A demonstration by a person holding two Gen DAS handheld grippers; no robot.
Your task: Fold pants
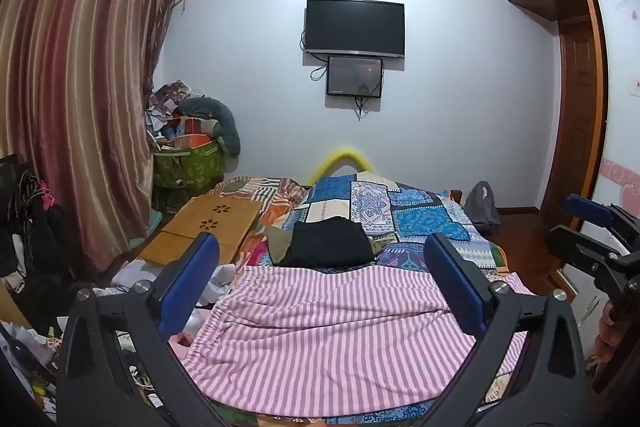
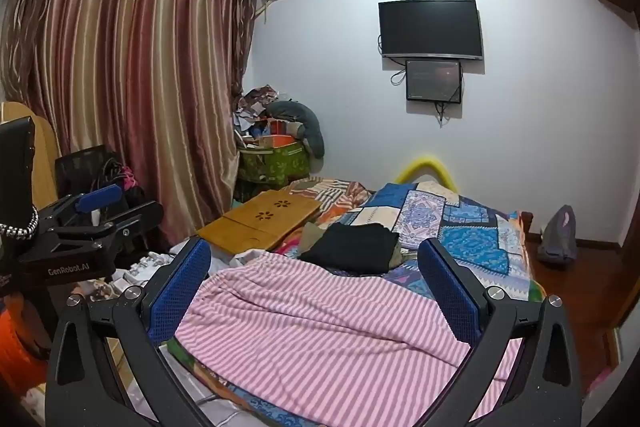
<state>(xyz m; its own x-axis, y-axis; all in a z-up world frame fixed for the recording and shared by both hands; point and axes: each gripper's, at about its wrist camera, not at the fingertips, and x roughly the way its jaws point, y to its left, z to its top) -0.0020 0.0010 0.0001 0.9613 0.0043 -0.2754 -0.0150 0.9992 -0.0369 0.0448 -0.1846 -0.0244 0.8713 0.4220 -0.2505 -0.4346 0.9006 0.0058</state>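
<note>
Pink-and-white striped pants point(image 1: 320, 331) lie spread on the near end of the bed, elastic waistband at the left; they also show in the right wrist view point(image 2: 320, 331). My left gripper point(image 1: 320, 287) is open and empty, held above the pants, its blue pads wide apart. My right gripper point(image 2: 316, 291) is open and empty above the pants too. The right gripper shows at the right edge of the left wrist view point(image 1: 592, 227). The left gripper shows at the left of the right wrist view point(image 2: 104, 211).
A folded black garment point(image 1: 328, 243) lies on the patchwork bedspread point(image 1: 420, 219) beyond the pants. A wooden lap desk point(image 1: 208, 227) rests at the bed's left. Clutter and a green basket point(image 1: 188, 163) stand by the curtain. A wardrobe point(image 1: 576, 107) and wooden floor are on the right.
</note>
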